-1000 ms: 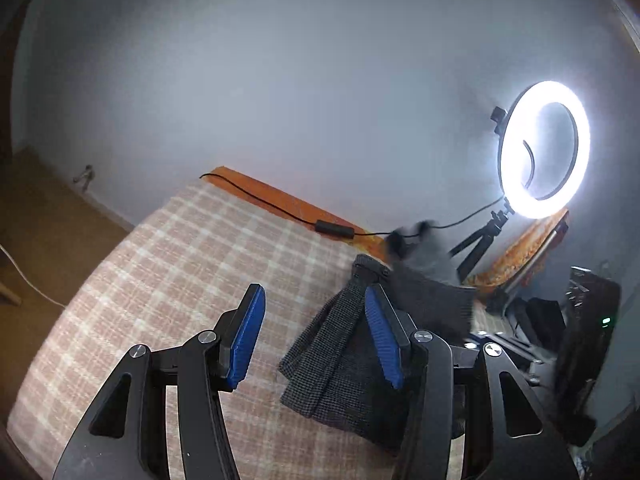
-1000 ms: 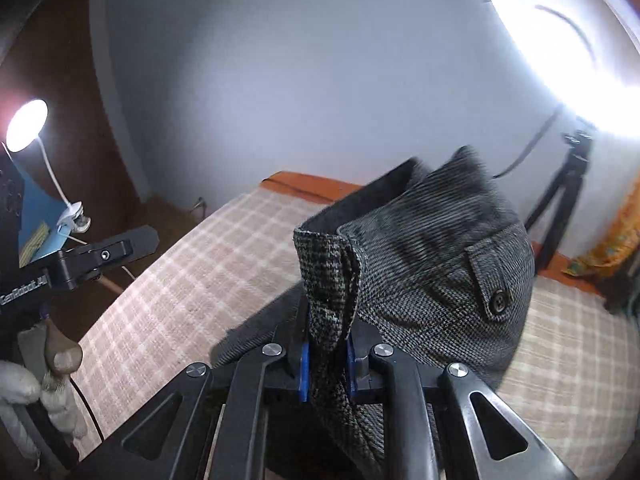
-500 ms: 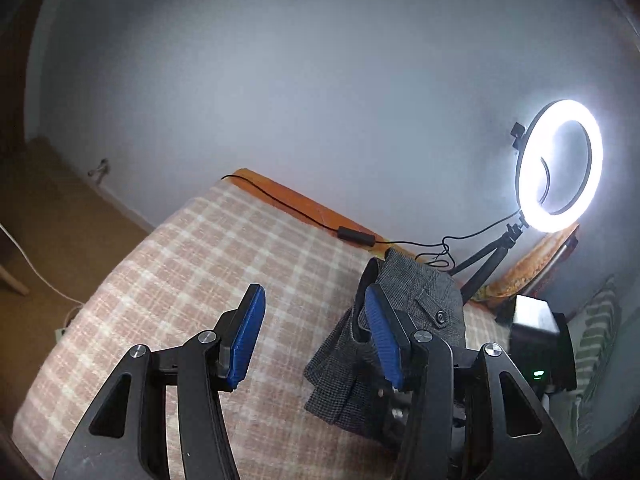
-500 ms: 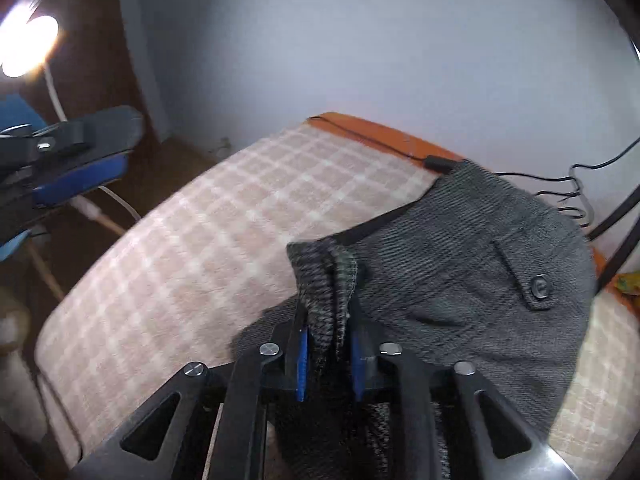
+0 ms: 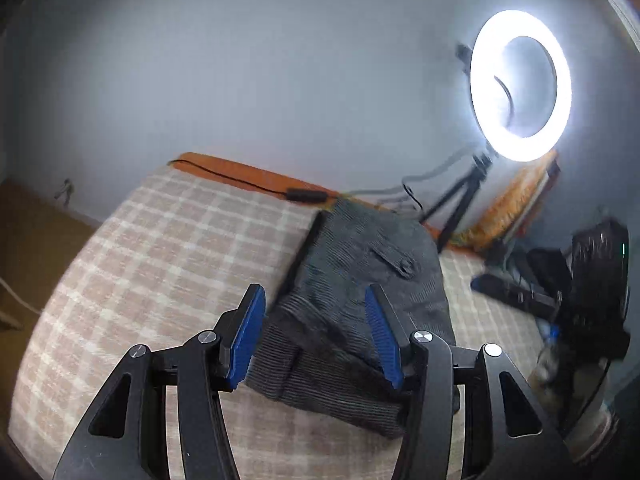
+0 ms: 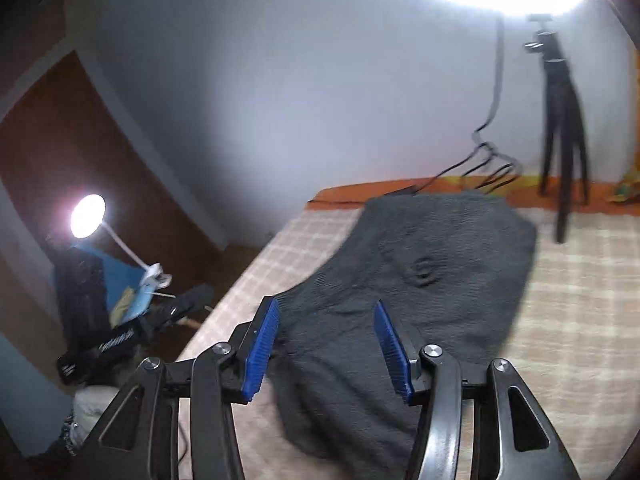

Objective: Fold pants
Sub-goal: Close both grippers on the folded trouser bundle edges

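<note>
right wrist — desk lamp (image 6: 88,216) (unseen by left).

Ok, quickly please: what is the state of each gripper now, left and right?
Left gripper: open, holding nothing; pants lie beyond it.
Right gripper: open, jaws have just been opening; nothing pinched, pants lie flat on the bed.

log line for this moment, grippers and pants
right gripper: jaws just opened, empty | left gripper: open, empty | pants: folded, lying on bed
</note>
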A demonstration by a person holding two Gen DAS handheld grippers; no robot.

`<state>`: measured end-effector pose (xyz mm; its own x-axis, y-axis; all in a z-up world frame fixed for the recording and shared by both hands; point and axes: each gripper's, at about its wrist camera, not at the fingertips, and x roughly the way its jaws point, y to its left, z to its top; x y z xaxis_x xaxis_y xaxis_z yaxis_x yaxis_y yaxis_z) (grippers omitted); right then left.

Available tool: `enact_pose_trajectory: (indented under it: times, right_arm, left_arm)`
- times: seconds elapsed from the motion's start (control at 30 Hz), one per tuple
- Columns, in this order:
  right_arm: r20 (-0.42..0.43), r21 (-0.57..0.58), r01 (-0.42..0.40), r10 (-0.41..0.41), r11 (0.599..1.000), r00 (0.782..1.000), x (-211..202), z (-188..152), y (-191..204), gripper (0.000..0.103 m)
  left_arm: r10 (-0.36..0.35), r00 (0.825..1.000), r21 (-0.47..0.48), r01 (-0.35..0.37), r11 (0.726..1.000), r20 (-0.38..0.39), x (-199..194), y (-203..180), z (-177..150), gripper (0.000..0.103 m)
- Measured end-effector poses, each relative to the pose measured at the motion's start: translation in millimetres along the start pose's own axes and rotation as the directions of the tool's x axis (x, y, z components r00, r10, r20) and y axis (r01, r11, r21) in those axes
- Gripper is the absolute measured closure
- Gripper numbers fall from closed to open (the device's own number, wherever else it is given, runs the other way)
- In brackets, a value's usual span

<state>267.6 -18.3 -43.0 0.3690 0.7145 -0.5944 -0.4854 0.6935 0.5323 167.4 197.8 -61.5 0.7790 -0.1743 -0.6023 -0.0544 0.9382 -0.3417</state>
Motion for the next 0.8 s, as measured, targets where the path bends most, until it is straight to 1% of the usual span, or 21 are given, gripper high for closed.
enact_pose_trajectory:
  times: [0.07,0.17,0.27,0.33,0.37,0.43,0.5,0.57,0.6,0.63,0.67,0.73,0.8]
  right_arm:
    - [0.005,-0.002,0.034,-0.034,0.999,0.999,-3,8,-13,0.05]
    - [-0.004,-0.048,0.079,-0.079,0.996,0.997,3,20,-23,0.05]
    - [-0.036,-0.106,0.105,-0.109,0.989,0.993,23,30,-26,0.05]
    - [-0.049,-0.129,0.12,-0.128,0.984,0.991,31,28,-28,0.05]
    - [-0.06,-0.136,0.138,-0.147,0.981,0.987,40,30,-31,0.05]
    - [-0.077,-0.138,0.154,-0.165,0.978,0.983,48,30,-37,0.05]
    - [-0.097,-0.135,0.187,-0.201,0.973,0.975,63,29,-46,0.049]
    - [-0.114,-0.131,0.221,-0.236,0.966,0.965,74,30,-56,0.043]
    - [-0.135,-0.115,0.231,-0.245,0.966,0.96,80,31,-64,0.037]
    - [-0.152,-0.097,0.231,-0.244,0.968,0.958,85,31,-70,0.037]
    - [-0.166,-0.074,0.229,-0.238,0.971,0.957,90,32,-78,0.037]
    - [-0.155,-0.062,0.227,-0.234,0.972,0.96,88,34,-81,0.037]
    - [-0.146,-0.045,0.228,-0.232,0.973,0.962,82,37,-80,0.036]
  left_arm:
    - [-0.005,0.999,0.024,0.006,1.0,-0.037,14,-8,-7,0.052]
    - [0.025,0.996,0.044,-0.022,0.999,-0.089,34,-8,-17,0.052]
    - [0.051,0.99,0.003,-0.051,0.999,-0.135,48,10,-26,0.052]
    - [0.045,0.987,-0.028,-0.05,0.998,-0.155,53,18,-29,0.052]
    - [0.041,0.985,-0.044,-0.049,0.998,-0.166,56,23,-31,0.05]
    - [0.034,0.981,-0.052,-0.045,0.998,-0.19,62,28,-35,0.049]
    - [0.033,0.979,-0.062,-0.046,0.997,-0.199,65,31,-40,0.047]
    - [0.033,0.979,-0.062,-0.046,0.997,-0.202,67,32,-43,0.044]
    - [0.033,0.979,-0.059,-0.045,0.997,-0.201,67,32,-44,0.044]
    - [0.032,0.979,-0.058,-0.044,0.997,-0.2,67,32,-43,0.044]
    - [0.028,0.98,-0.065,-0.042,0.997,-0.199,67,33,-43,0.043]
    - [0.02,0.982,-0.088,-0.037,0.995,-0.189,63,35,-41,0.044]
    - [0.003,0.988,-0.157,-0.028,0.987,-0.157,46,43,-39,0.044]
